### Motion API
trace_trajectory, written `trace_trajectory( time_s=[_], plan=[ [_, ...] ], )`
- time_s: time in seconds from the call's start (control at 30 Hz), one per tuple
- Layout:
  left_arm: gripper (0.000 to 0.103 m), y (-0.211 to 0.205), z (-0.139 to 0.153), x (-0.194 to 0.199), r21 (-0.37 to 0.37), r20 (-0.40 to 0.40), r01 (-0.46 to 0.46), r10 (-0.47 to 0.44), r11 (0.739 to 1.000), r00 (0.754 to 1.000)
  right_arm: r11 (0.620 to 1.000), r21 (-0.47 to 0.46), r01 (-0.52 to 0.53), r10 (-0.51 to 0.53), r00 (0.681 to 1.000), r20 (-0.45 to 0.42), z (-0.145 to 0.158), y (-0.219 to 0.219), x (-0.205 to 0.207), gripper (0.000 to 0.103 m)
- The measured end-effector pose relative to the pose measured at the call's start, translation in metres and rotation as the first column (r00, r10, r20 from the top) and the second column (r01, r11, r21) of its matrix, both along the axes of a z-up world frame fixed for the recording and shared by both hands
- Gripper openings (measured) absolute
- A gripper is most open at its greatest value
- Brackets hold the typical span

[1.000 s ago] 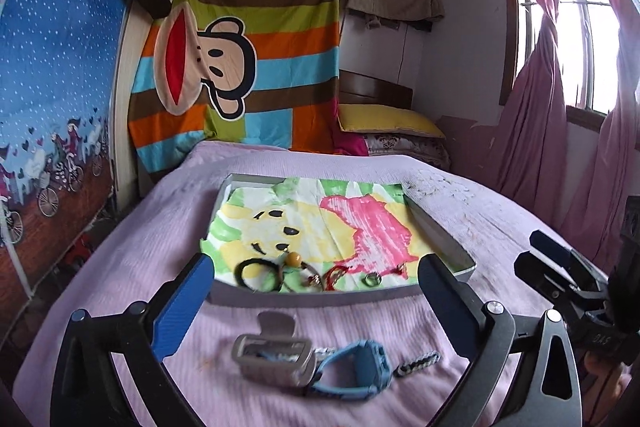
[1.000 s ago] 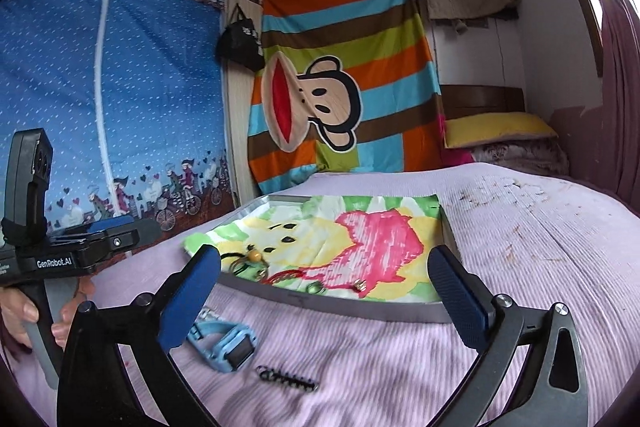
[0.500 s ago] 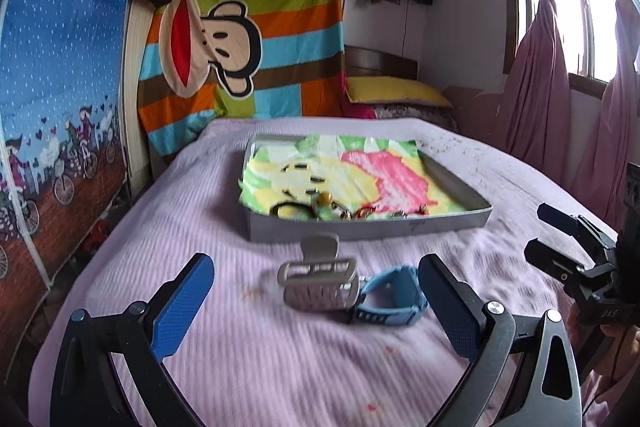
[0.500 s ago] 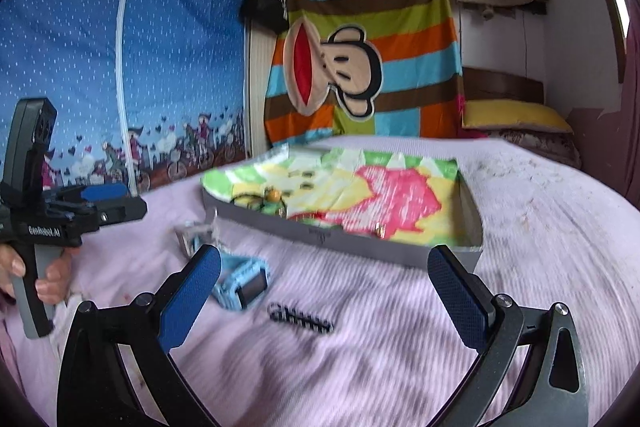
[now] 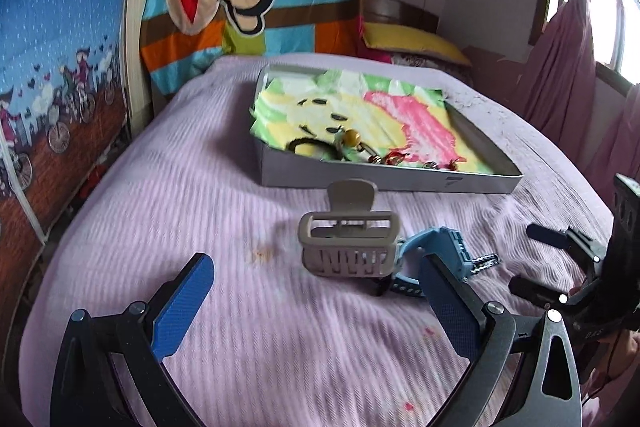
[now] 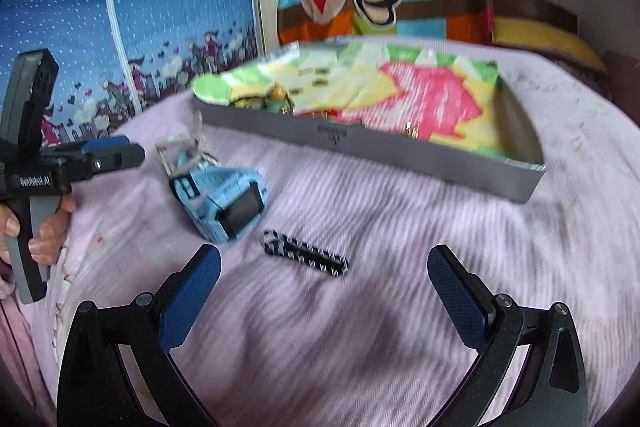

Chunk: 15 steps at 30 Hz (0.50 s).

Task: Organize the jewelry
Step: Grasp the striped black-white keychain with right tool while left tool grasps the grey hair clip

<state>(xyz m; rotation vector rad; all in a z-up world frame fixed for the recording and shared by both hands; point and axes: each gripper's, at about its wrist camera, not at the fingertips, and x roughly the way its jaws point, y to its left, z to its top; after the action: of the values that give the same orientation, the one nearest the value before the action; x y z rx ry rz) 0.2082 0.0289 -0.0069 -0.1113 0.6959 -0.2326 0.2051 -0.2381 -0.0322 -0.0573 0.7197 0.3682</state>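
left gripper (image 5: 316, 303): jaws spread, empty, near the hair claw (image 5: 350, 245).
right gripper (image 6: 324, 291): jaws spread, empty, near the striped clip (image 6: 304, 253).
watch (image 6: 224, 197): on bedspread, left of clip.
tray (image 5: 384, 183): far side, holding jewelry.

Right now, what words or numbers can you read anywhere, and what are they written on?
"GenRobot.AI": white letters on the side of the left gripper, seen in the right wrist view.
Small dark print on the front wall of the grey tray: too blurred to read.
A small mark on the tray's front wall near its right corner in the left wrist view: too small to read.
Faint letters on the right gripper's body: unreadable.
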Motion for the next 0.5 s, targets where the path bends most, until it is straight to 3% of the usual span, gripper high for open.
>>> trace_trajectory(
  time_s=[0.17,0.27,0.4,0.5],
  plan=[
    [0.103,0.002,-0.004,0.011,-0.038,-0.028,0.002,-0.003,0.999,1.0,1.0,-0.022,-0.015,0.014,0.998,-0.057,-0.012,0.004,0.013,0.101],
    [0.103,-0.003,-0.006,0.016,-0.037,-0.035,0.016,-0.017,0.999,0.999,0.998,-0.051,-0.035,0.032,0.998,-0.062,-0.012,0.01,0.018,0.096],
    [0.101,-0.013,-0.008,0.02,-0.028,-0.034,0.038,-0.039,0.999,0.999,0.992,-0.111,-0.061,0.054,0.996,-0.066,-0.013,0.018,0.023,0.076],
    [0.092,-0.017,-0.01,0.023,-0.021,-0.034,0.054,-0.055,0.998,0.998,0.988,-0.139,-0.073,0.064,0.996,-0.063,-0.012,0.022,0.025,0.058]
  ],
)
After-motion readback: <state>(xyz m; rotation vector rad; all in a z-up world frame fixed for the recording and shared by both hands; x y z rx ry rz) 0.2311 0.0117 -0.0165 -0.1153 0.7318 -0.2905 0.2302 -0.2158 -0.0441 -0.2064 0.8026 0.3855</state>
